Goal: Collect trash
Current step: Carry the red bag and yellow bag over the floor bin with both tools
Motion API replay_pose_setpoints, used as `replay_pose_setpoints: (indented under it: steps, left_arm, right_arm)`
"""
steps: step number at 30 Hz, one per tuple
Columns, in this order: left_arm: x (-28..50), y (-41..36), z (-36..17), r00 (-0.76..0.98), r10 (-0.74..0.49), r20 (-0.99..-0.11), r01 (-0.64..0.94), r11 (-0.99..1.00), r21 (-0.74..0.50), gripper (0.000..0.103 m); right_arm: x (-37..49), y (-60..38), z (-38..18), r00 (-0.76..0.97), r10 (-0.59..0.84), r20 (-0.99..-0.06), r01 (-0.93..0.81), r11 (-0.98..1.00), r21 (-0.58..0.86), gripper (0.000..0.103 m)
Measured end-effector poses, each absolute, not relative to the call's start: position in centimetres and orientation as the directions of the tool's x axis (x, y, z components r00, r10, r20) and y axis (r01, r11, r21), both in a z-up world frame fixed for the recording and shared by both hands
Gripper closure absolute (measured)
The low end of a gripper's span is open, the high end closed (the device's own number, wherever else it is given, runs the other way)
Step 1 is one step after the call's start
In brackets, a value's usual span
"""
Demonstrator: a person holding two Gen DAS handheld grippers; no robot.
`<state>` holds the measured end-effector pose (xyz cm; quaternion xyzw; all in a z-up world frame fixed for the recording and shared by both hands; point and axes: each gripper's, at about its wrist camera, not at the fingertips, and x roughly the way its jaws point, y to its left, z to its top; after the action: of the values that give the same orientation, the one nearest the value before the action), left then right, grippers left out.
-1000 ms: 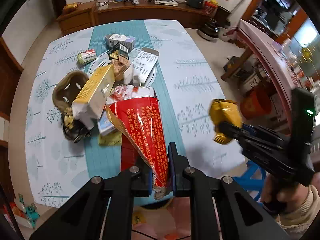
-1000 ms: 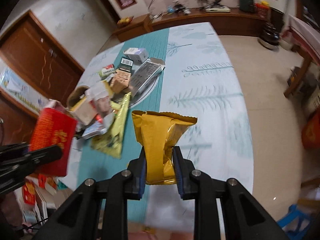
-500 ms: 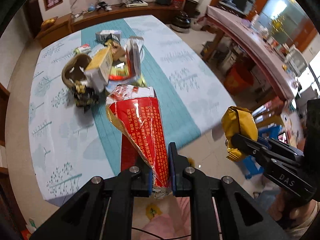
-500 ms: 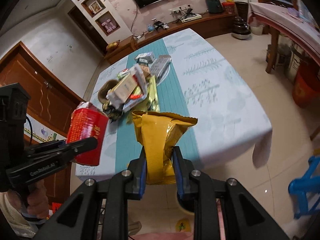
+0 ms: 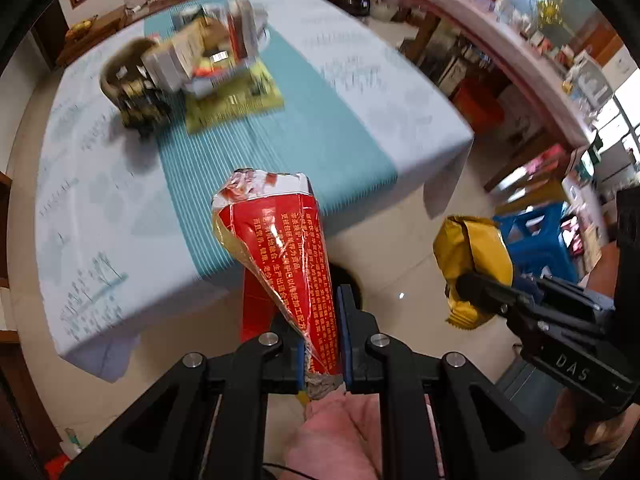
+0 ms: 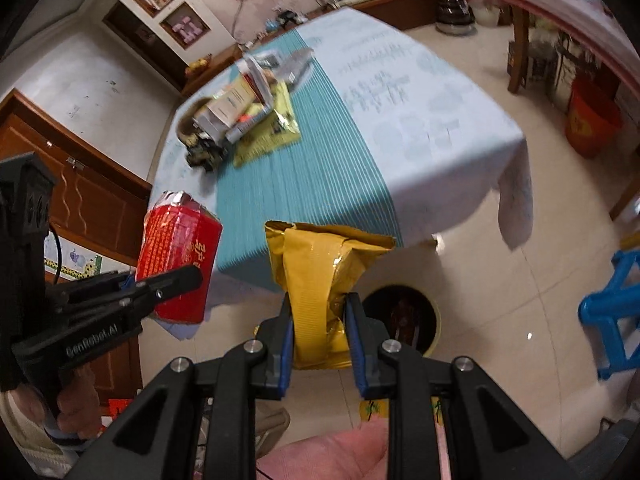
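My left gripper [image 5: 323,344] is shut on a red snack bag [image 5: 280,256] with a torn silver top, held out past the table's near edge; the same red bag [image 6: 180,256] shows at the left of the right wrist view. My right gripper [image 6: 320,332] is shut on a gold foil bag [image 6: 320,280], which also appears as a gold bag [image 5: 472,264] at the right of the left wrist view. Below it on the floor stands a dark round bin [image 6: 404,316] with trash inside. A pile of trash [image 6: 240,112] lies on the table [image 6: 420,120].
The table wears a pale cloth with a teal runner [image 5: 280,128]. On the floor are a blue plastic stool [image 6: 612,312] at the right and a red bucket [image 6: 592,120] farther back. Wooden cabinets [image 6: 80,200] stand at the left. A person's knee [image 6: 332,456] is below.
Both grippers have pulled back from over the table to beyond its near edge, each still holding its bag. The table has receded and the floor bin has come into sight.
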<state>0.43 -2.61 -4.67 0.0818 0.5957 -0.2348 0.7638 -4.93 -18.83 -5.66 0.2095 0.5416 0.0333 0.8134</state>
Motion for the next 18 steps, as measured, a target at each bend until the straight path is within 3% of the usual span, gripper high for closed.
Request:
replay_pose_setpoints:
  steps: [10, 18]
  left_arm:
    - [-2.1, -6.3, -16.5, 0.094, -0.191, -0.977, 0.473, 0.872, -0.124, 0.092]
    - [-1.7, -8.7, -29.0, 0.068, -0.180, -0.981, 0.432, 0.892, -0.134, 0.092]
  right_arm:
    - [-5.5, -20.4, -15.9, 0.355, 0.290, -0.889, 0.237, 0.892, 0.386, 0.080]
    - [-5.5, -22.5, -28.1, 0.319, 0.279, -0.906, 0.282, 0.885, 0.372, 0.080]
